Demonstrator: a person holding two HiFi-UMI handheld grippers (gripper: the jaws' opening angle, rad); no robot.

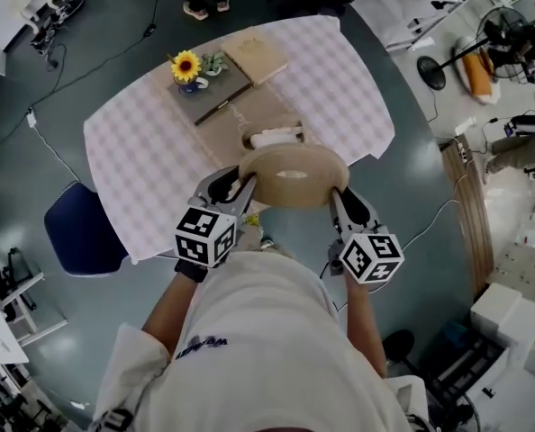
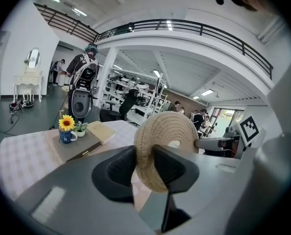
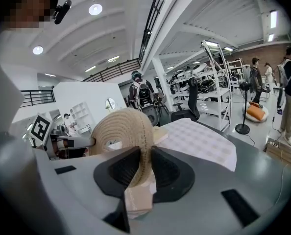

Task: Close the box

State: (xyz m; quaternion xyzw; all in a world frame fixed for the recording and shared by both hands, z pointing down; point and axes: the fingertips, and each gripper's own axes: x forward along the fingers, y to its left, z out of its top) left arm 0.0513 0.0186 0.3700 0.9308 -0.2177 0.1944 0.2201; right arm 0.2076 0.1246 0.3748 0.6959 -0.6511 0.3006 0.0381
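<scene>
A round woven lid (image 1: 293, 175) is held level between both grippers, just in front of the open woven box (image 1: 296, 129), which has something white inside. My left gripper (image 1: 242, 190) is shut on the lid's left rim, and my right gripper (image 1: 338, 201) is shut on its right rim. In the left gripper view the lid (image 2: 167, 141) stands edge-on between the black pads of the left gripper (image 2: 144, 165). The right gripper view shows the same lid (image 3: 121, 131) pinched in the right gripper (image 3: 144, 168). The lid hides the box's near side.
The box stands on a beige runner on a table with a checked cloth (image 1: 141, 151). Behind it are a dark board (image 1: 209, 93), a sunflower in a blue mug (image 1: 187, 67) and a tan book (image 1: 255, 54). A blue chair (image 1: 83, 232) is at the left.
</scene>
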